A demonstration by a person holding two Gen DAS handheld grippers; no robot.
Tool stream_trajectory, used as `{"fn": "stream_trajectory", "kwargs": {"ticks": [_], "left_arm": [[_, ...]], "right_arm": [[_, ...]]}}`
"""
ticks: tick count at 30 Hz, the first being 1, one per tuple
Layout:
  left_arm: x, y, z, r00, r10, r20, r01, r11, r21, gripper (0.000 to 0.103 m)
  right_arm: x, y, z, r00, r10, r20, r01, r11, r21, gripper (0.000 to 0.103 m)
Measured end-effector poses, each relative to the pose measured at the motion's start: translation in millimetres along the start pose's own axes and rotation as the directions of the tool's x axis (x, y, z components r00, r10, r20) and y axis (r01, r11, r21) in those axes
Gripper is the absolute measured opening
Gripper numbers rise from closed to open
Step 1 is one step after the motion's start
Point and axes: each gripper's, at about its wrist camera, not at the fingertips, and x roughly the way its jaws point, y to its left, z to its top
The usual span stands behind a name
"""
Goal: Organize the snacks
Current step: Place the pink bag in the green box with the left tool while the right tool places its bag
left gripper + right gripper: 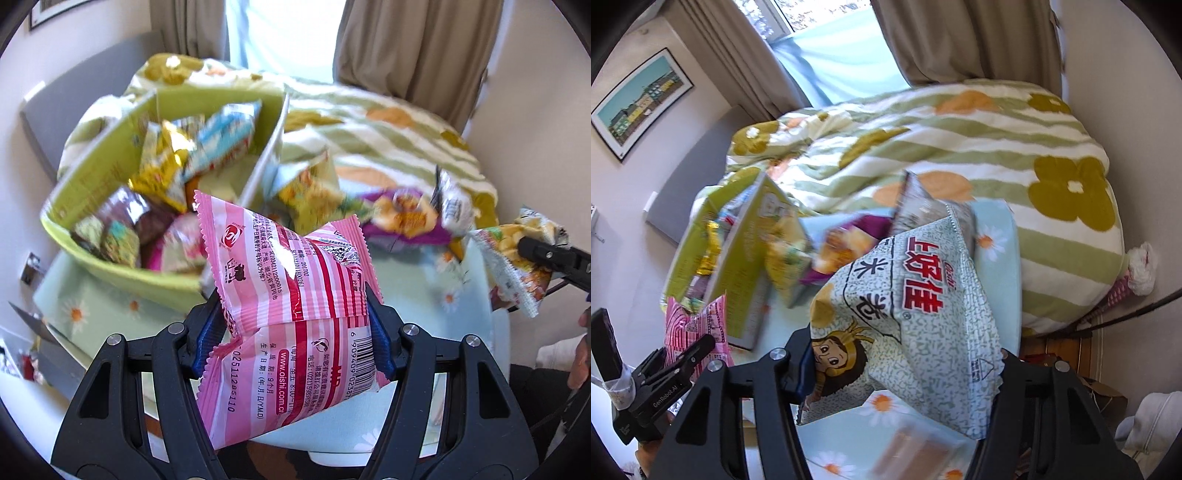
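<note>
My left gripper is shut on a pink striped snack packet and holds it above the table, just in front of a green box with several snack packets inside. My right gripper is shut on a pale green speckled snack bag with red characters, held above the table. That bag and the right gripper also show at the right edge of the left wrist view. The pink packet and left gripper show at lower left in the right wrist view. Loose packets lie on the table, among them a purple one.
A light blue daisy-print tablecloth covers the table. Behind it is a bed with a green-striped flower duvet, curtains and a window. A silver packet stands beside the purple one. The box has a raised white flap.
</note>
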Motion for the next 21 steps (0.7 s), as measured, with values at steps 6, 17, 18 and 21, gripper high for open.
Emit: {"fn": "stream_trajectory", "kwargs": {"ticks": [6, 17, 18, 21], "left_arm": [[-34, 22, 44, 0.996, -0.023, 0.09, 0.02, 0.999, 0.036, 0.063], [-33, 123, 117, 0.993, -0.029, 0.114, 0.026, 0.999, 0.027, 0.063], [-29, 133, 123, 0.994, -0.029, 0.105, 0.026, 0.999, 0.027, 0.063], [-10, 166, 137, 0.997, -0.033, 0.073, 0.031, 0.999, 0.036, 0.064]], "right_arm": [[-16, 62, 21, 0.996, 0.051, 0.066, -0.048, 0.998, -0.051, 0.057], [11, 198, 61, 0.985, 0.137, 0.104, -0.12, 0.981, -0.152, 0.057], [15, 207, 63, 0.985, 0.141, 0.101, -0.124, 0.98, -0.155, 0.057], [31, 234, 69, 0.985, 0.147, 0.089, -0.132, 0.979, -0.156, 0.057]]}}
